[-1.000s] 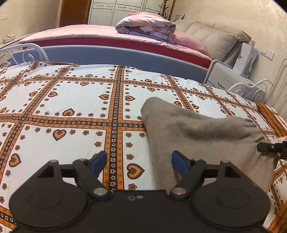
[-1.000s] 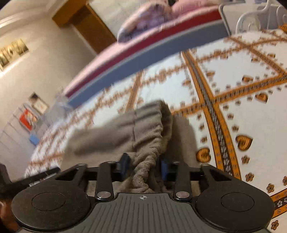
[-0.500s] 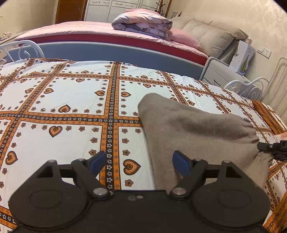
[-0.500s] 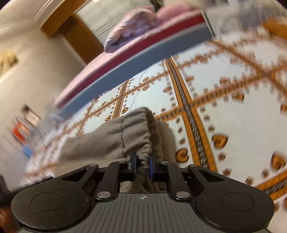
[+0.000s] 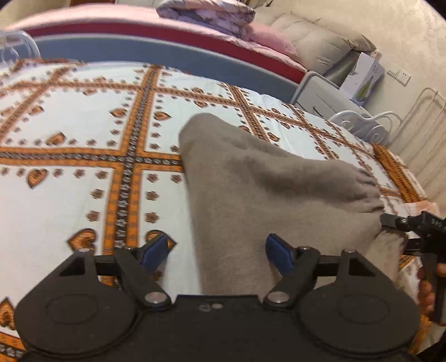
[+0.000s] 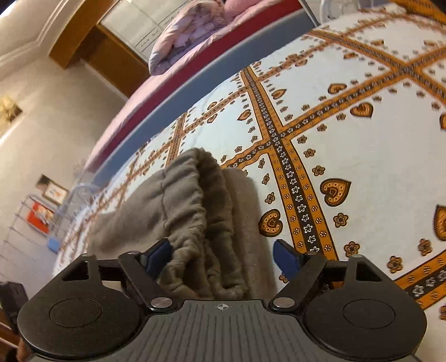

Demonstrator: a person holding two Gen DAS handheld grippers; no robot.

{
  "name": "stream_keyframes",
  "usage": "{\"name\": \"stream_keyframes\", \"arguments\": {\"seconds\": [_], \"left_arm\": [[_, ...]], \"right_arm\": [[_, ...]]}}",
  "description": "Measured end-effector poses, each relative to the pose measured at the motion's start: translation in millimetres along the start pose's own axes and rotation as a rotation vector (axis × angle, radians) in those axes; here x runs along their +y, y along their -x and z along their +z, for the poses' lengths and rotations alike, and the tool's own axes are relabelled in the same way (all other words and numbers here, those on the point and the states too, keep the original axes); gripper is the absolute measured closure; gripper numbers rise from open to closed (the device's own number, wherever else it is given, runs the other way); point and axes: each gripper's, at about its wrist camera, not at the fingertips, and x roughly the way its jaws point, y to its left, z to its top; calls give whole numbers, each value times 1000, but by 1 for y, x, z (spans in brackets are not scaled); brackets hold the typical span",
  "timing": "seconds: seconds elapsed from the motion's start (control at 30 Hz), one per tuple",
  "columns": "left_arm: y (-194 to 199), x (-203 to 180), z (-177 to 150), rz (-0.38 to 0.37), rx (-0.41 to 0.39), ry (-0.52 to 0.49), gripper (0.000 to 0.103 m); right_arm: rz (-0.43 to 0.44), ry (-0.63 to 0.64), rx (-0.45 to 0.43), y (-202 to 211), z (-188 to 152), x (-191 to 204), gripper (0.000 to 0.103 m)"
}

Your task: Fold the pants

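Two sets of tongs work over a bed [image 5: 69,195] covered in a white sheet with orange heart-patterned bands. Grey pants [image 5: 264,189] lie folded on that sheet, toward its right side. Left tongs [image 5: 217,247] stand wide apart, empty, with the folded cloth's near edge between the blue pads. Right tongs [image 6: 223,254] are also spread wide, the gathered elastic waistband [image 6: 200,195] bunched loosely between them, ungripped. No container shows clearly; a second bed [image 5: 139,30] behind carries a rolled quilt [image 5: 206,11].

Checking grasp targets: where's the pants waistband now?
Right wrist view: the waistband lies bunched between the open right gripper fingers, on the bedspread.
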Motion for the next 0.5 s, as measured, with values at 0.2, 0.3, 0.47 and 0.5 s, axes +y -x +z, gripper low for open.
{"name": "stream_keyframes", "arguments": {"seconds": [0.2,0.3,0.47,0.5], "left_arm": [[-13,13,4,-100,32,69,35],[-18,4,5,-104,45,23,40],[-31,-7,6,-125,45,2,55],[-31,-7,5,-123,41,-1,61]], "right_arm": [[59,-19,25,-3,4,-7,21],[78,-5,40,-7,5,-6,21],[73,56,83,-24,4,5,12],[71,78,94,-27,2,10,4]]}}
